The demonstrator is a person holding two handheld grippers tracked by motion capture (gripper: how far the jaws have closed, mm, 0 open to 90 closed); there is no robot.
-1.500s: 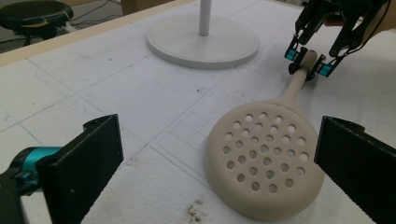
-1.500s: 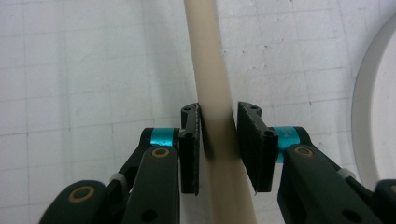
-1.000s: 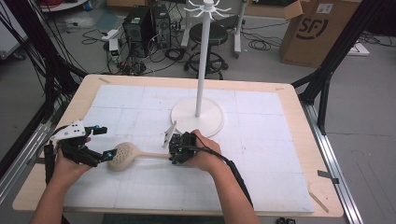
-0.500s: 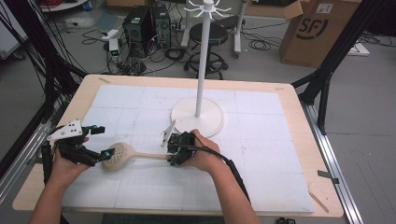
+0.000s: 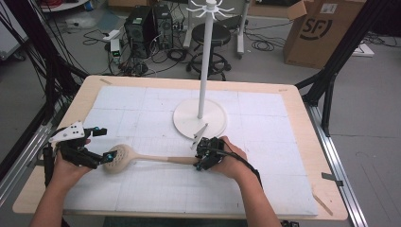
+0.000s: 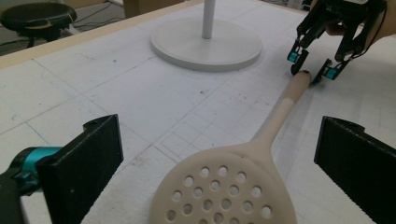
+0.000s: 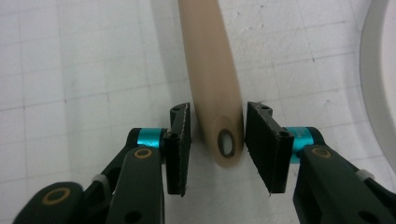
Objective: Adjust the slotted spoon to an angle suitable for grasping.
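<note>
Partly cropped: slotted spoon bowl.

A grey floor lies beyond the wooden tabletop, strewn with black cables. A black stool, computer towers and a cardboard box stand there.

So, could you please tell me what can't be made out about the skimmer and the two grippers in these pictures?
- Skimmer: bowl's near rim cut off by the bottom edge of the left gripper view.
- Right gripper: the gap to the handle's right side is too thin to tell if that pad touches.
- Left gripper: jaw tips too small in the high view to judge contact with the bowl.
</note>
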